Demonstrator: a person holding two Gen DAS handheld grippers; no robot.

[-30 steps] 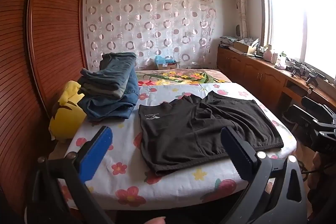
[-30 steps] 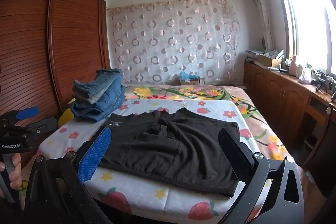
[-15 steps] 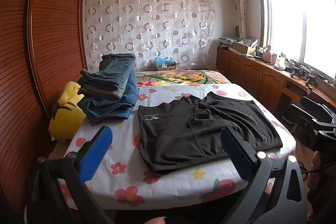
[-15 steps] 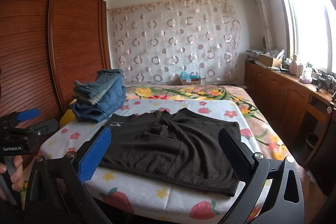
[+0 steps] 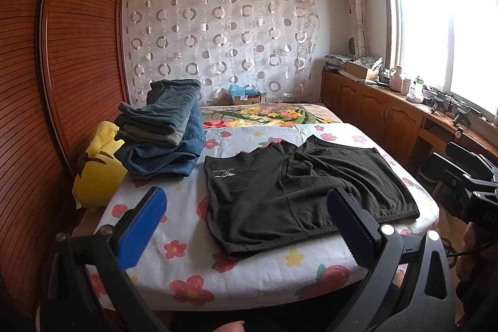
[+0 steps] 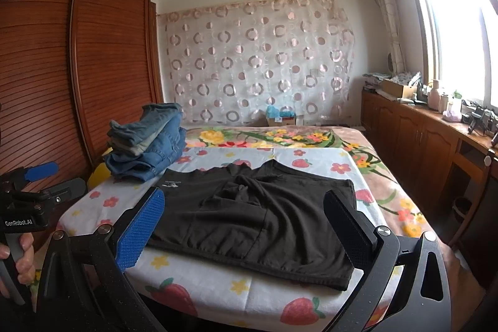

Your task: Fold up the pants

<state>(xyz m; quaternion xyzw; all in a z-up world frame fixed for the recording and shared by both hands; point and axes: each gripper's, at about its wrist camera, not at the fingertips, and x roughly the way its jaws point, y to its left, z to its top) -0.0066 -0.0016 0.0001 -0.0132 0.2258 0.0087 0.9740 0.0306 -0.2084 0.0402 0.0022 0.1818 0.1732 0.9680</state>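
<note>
Black pants (image 5: 289, 195) (image 6: 258, 213) lie spread flat on the flower-print sheet at the near end of the bed (image 5: 186, 269), a small white logo near their left edge. My left gripper (image 5: 246, 226) is open, held off the bed's near edge, short of the pants, nothing between its fingers. My right gripper (image 6: 242, 229) is also open and empty, hovering in front of the pants' near hem. In the right wrist view the left gripper's body (image 6: 28, 207) appears at far left, held by a hand (image 6: 18, 260). In the left wrist view the right gripper's body (image 5: 467, 176) shows at the right edge.
A pile of folded blue jeans (image 5: 165, 129) (image 6: 146, 145) sits at the bed's left, with a yellow plush toy (image 5: 96, 164) beside it. A wooden slatted wardrobe (image 5: 62, 67) stands on the left. Wooden cabinets (image 5: 389, 114) with clutter run under the window on the right.
Both grippers have barely shifted, the views rising slightly. The pants have not moved.
</note>
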